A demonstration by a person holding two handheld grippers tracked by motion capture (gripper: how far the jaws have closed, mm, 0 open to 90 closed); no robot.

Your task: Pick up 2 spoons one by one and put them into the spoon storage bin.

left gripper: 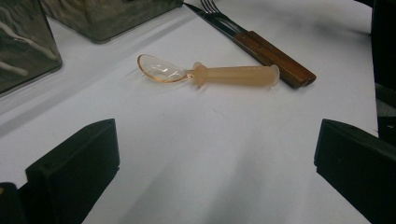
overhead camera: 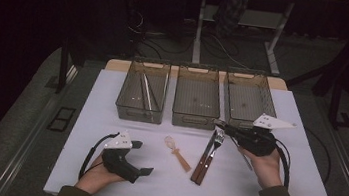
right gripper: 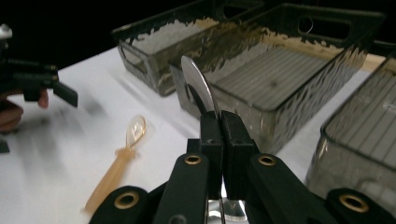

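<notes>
Nearest me, my left gripper [overhead camera: 141, 158] rests low on the white table [overhead camera: 82, 132], jaws wide apart and holding nothing, facing the translucent orange spoon [left gripper: 208, 73] that lies flat a little ahead. Beyond it, a knife and fork with wooden handles [overhead camera: 203, 164] lie side by side. My right gripper [right gripper: 219, 128] is farther out, jaws clamped together on a metal knife [right gripper: 200, 88], gripped across the flat of the blade with the rounded tip sticking up past the jaws. It is lifted off the table just in front of the middle bin [overhead camera: 197, 96]. I judge it stiff, thin and slick: polished steel that could pivot or slide in this grip, so holding nearer the handle would steady it.
</notes>
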